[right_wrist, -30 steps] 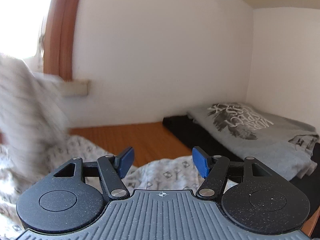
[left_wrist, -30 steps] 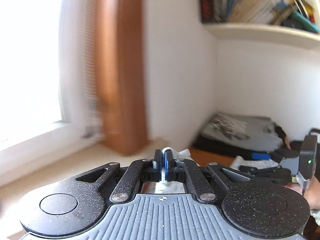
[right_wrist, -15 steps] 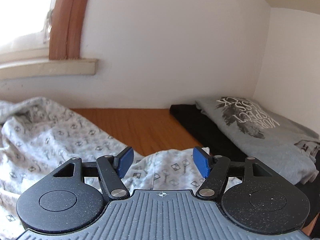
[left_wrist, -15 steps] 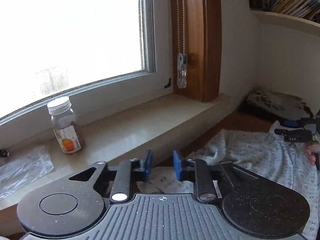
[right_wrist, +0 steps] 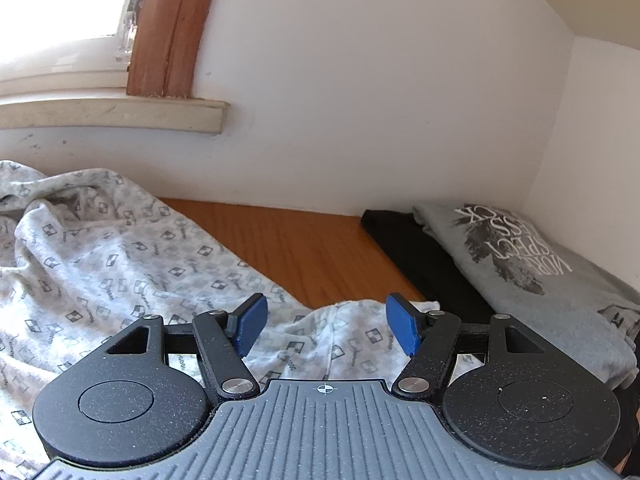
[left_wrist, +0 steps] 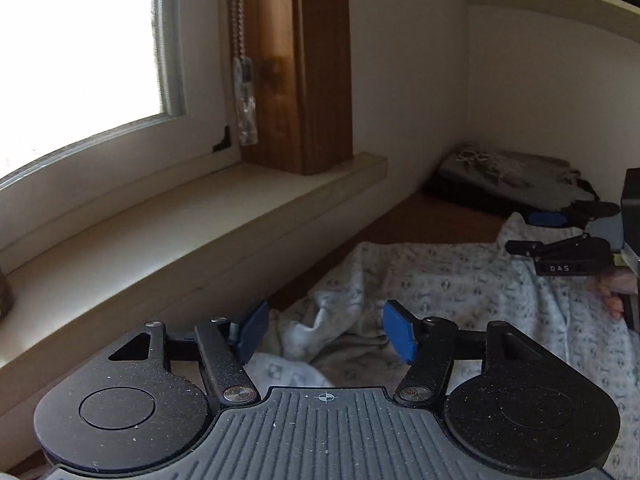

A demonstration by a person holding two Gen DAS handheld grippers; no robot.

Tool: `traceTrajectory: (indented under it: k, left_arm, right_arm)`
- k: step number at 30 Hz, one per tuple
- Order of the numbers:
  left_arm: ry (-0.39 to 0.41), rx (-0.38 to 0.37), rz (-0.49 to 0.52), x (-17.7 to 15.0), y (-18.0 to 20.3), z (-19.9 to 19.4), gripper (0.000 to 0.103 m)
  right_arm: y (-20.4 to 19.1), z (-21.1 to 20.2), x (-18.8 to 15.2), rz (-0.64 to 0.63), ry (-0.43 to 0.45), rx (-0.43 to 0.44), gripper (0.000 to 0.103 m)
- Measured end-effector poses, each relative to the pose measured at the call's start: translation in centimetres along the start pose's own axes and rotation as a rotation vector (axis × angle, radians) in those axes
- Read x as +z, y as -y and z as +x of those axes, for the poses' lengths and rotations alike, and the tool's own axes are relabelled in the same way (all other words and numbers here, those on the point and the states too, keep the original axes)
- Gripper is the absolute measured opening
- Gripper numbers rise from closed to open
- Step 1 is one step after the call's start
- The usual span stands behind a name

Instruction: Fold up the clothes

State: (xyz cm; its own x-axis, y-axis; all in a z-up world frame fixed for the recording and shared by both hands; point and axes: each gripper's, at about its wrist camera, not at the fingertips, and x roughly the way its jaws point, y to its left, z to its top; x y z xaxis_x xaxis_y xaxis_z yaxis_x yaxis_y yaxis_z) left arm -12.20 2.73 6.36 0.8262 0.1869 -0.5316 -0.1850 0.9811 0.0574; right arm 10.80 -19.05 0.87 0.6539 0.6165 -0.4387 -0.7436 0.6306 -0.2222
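Now left gripper (left_wrist: pixel 325 334) spread wider than before, patterned garment (right_wrist: pixel 100 256) released, flatter.

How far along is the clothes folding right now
Done: a grey printed T-shirt lies folded on a black garment in the corner. In hand: nothing; the left gripper and right gripper are both open over the white patterned garment, which lies rumpled on the wooden table. Left: smoothing and folding that garment.
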Motion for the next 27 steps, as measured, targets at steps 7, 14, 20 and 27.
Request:
traceTrajectory:
  k: [7,14,20,27]
  left_arm:
    - [-0.111,0.019,0.013,0.4,0.6,6.1,0.074]
    - [-0.086,0.058,0.019,1.3,-0.4,5.9,0.004]
    - [0.103,0.114,0.041,4.2,-0.3,1.1,0.004]
    - [0.202,0.087,0.058,6.1,0.9,-1.9,0.004]
  right_arm:
    - [-0.1,-0.1,0.0,-0.007,0.008,0.016,0.066]
    - [0.1,-0.1,0.0,-0.008,0.012,0.036,0.066]
    - [-0.3,-0.3,1.5,0.053,0.022,0.273,0.039]
    - [-4.7,0.2,4.3,0.050,-0.004,0.609,0.030]
